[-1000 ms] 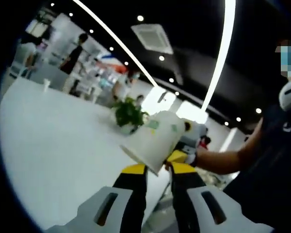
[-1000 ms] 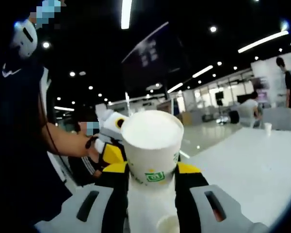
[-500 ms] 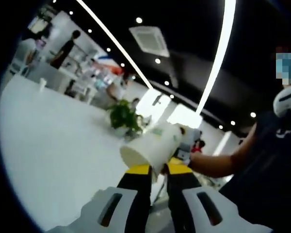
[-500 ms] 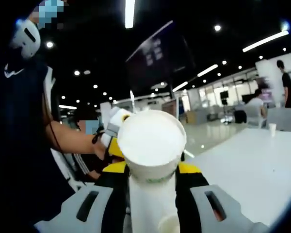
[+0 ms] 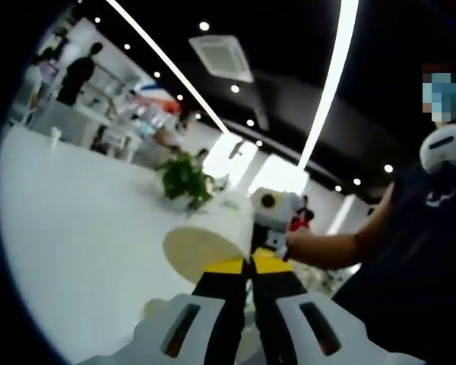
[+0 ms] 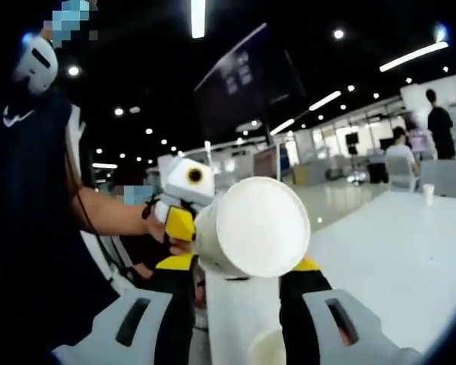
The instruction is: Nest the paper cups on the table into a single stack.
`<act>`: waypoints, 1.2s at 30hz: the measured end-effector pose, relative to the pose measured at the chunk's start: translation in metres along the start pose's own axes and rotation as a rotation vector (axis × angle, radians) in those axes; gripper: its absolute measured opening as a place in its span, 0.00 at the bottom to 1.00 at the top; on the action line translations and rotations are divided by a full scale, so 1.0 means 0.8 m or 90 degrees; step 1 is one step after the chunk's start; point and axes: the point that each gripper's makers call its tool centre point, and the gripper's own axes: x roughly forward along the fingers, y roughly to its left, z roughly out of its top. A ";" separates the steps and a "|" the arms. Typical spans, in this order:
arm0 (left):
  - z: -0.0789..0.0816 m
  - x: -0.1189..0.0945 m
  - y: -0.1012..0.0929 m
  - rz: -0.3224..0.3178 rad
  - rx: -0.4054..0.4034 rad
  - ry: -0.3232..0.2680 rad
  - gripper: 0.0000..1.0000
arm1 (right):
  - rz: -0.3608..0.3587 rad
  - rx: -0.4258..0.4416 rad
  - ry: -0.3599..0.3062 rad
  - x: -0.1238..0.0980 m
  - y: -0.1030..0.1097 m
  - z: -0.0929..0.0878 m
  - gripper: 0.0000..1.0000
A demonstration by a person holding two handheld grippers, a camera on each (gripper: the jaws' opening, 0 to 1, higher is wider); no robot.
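both grippers were raised off the white table, near its edge by the person, each carrying a paper cup.

left gripper: jaws pressed nearly together, pinching the wall of a paper cup that lay on its side, mouth turned down toward the camera. right gripper: jaws held apart by the cup stack gripped between them. a tilted cup sat at the stack's top; whether it was the left gripper's cup arriving or part of the stack, could not tell.

risks, as judged:
- the thin pinch on one wall could let the left cup pivot or slip as it meets the stack.
- the cup was far from coaxial with the stack. pushing in at that angle could jam rim against rim, or dent the paper.
- a hard push could shove the stack down through the right jaws.

view differences:
- the right gripper view showed the left gripper arriving from the left, just beside the tilted cup, with the person's forearm behind it. it also showed a loose cup near the bottom between the jaws.
- the left gripper view showed a potted plant further along the table, and a small cup near the far edge. the latter also appeared in the right gripper view.
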 end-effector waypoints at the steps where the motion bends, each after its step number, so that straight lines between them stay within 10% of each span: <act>1: 0.000 -0.001 0.000 0.002 0.002 0.002 0.00 | 0.000 0.001 0.000 -0.001 0.000 0.001 0.41; 10: -0.012 -0.011 0.009 0.024 0.018 0.046 0.00 | -0.014 -0.002 -0.012 -0.010 -0.007 0.021 0.60; 36: -0.017 -0.007 -0.003 0.011 0.054 0.116 0.00 | 0.000 -0.006 -0.022 -0.011 0.000 0.016 0.43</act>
